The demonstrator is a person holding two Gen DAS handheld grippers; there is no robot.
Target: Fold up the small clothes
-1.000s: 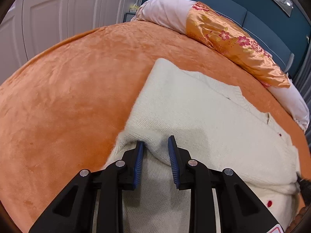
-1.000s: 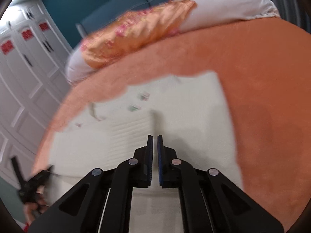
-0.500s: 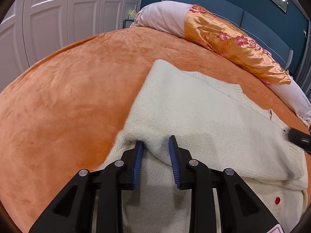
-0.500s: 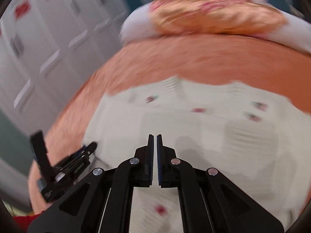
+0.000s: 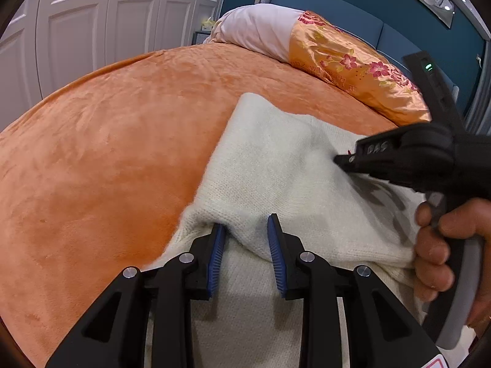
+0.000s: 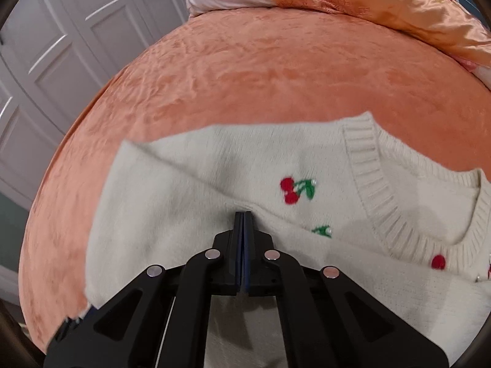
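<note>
With left gripper (image 5: pixel 245 236) pinching the sweater (image 5: pixel 285 159) fold, press right gripper (image 6: pixel 243 219), jaws shut and empty, flat along the crease without dragging knit.

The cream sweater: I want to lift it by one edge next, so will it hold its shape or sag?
Probably sag: the sweater is soft knit, and its folded edge already drapes limply between the left gripper jaws. It looks fluffy and thick, so likely light but bulky. The plush orange blanket may cling, so pushing could bunch it rather than slide it.
</note>
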